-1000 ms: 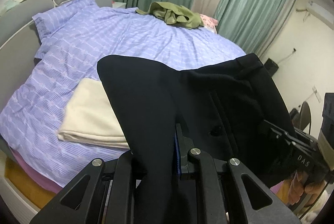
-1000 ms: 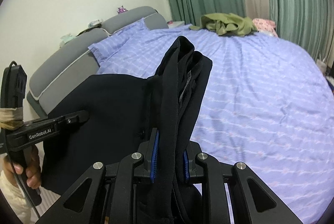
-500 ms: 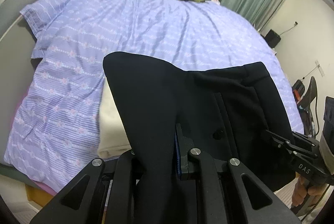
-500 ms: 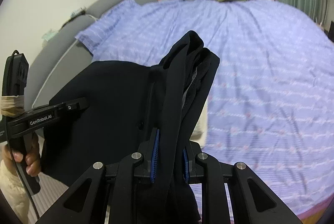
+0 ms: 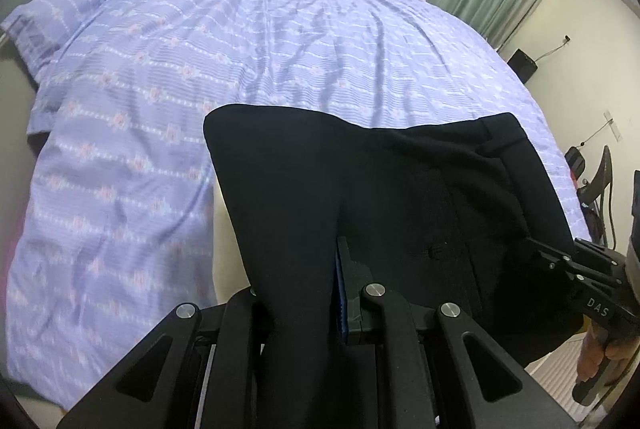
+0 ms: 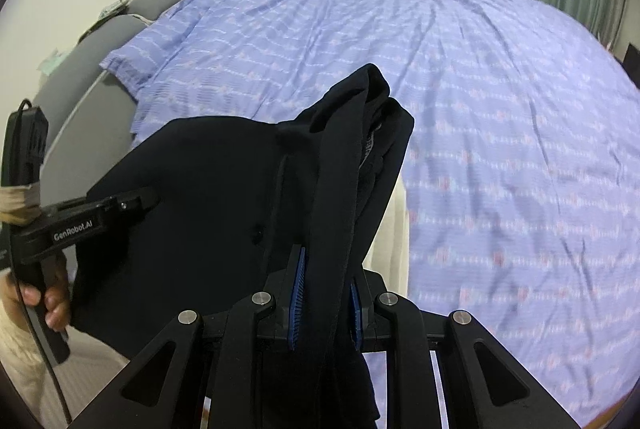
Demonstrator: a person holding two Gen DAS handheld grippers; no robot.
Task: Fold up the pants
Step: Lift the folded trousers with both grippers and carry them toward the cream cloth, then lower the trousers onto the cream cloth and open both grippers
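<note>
Both tongs, left tongs (image 5: 316, 281) and right tongs (image 6: 326, 293), pinching smooth black pants (image 5: 380, 189), draped above wrinkled lavender patterned bedsheet (image 5: 280, 41).

Black pants (image 5: 380, 197): plain dark fabric, held off the bed (image 5: 280, 49) and above its near edge. Waistband stretched broadside between two clamped points, one at each end; a dark button shows on the front panel. At one end the fabric bunches into upright folds, pale inner lining visible. Remaining cloth hangs down.
</note>
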